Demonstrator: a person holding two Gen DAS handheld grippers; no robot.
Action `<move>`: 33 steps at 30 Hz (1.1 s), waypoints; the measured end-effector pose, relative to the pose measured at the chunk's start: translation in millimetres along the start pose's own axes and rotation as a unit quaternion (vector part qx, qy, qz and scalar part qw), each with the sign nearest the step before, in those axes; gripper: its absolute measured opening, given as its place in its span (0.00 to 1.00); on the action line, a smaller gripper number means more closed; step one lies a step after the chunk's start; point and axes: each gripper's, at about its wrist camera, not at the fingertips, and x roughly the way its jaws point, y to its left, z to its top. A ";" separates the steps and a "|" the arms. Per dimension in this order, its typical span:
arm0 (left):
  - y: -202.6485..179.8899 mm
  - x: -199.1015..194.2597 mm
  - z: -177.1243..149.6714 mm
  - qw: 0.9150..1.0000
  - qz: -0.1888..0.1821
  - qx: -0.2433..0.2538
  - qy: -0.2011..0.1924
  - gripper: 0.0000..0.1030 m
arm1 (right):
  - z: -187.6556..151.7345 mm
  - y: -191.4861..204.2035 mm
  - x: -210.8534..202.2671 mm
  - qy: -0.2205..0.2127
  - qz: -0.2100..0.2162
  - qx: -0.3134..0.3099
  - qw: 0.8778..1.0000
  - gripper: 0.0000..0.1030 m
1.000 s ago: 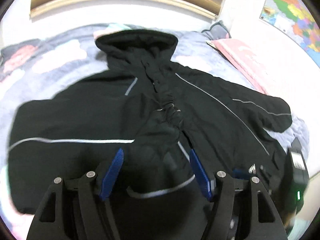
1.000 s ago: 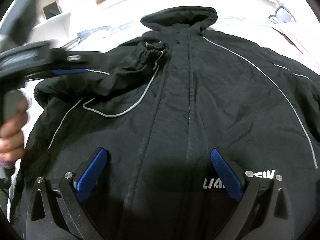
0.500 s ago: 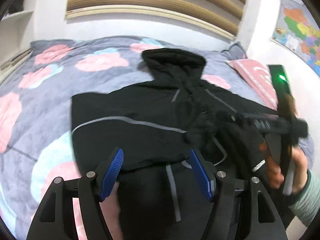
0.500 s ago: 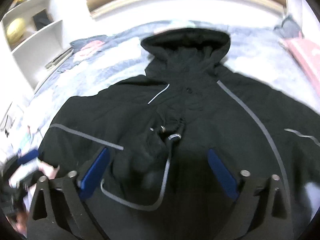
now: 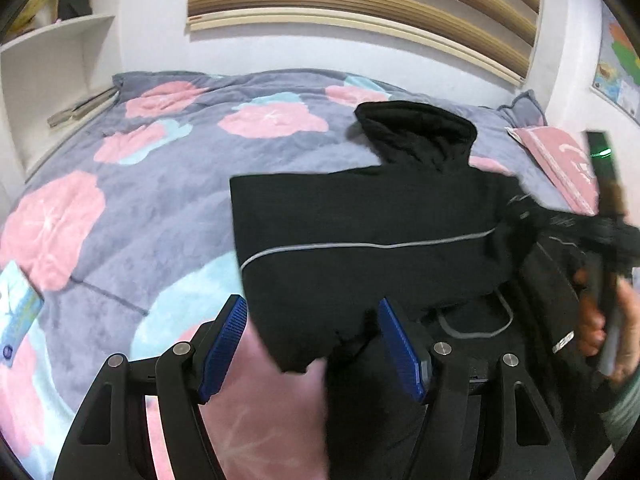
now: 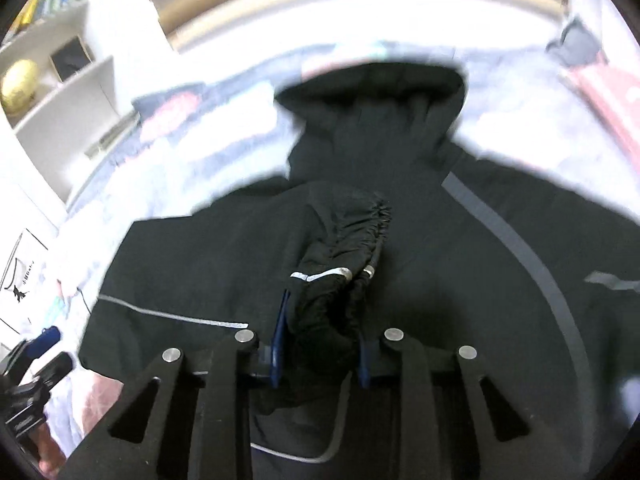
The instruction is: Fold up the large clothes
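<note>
While spread hood-up across the right half of the bed (image 5: 168, 168), lies a black hooded jacket (image 5: 360, 216), hood (image 5: 416, 128) toward the headboard wall, one sleeve folded across the chest so a grey piping line (image 5: 360, 246) runs sideways over it; rests on a grey quilt printed with pink and pale blue flowers. Hangs just above the jacket's near left corner: left gripper (image 5: 312, 344), blue pads (image 5: 224, 344) spread wide with nothing between them — black cloth and pink quilt show through the gap. Sits over the chest of the jacket (image 6: 440, 280): right gripper (image 6: 320, 344), jaws drawn narrow and clamped on the gathered, elastic-edged cuff (image 6: 348, 248) of the folded sleeve; bunched fabric bulges out ahead of the pads, a short reflective strip (image 6: 320, 276) across it. Lies near the bed's far right corner: pink pillow (image 5: 556, 160). Stands past the left edge of the bed: white shelving (image 5: 52, 68) — a gold ball (image 6: 18, 84) on one shelf.
</note>
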 end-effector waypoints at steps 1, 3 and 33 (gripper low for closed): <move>-7.9 2.0 4.3 1.000 0.000 0.008 -0.001 0.68 | 5.0 -4.4 -11.9 -0.012 -0.009 -0.006 1.000 0.29; -28.4 6.9 12.6 1.000 -0.008 0.026 0.000 0.68 | 14.5 -15.4 -36.7 -0.038 -0.041 -0.022 0.998 0.29; -137.0 109.9 -5.8 0.997 -0.036 0.042 0.048 0.68 | -42.3 -216.0 -56.3 -0.016 -0.085 0.062 0.994 0.59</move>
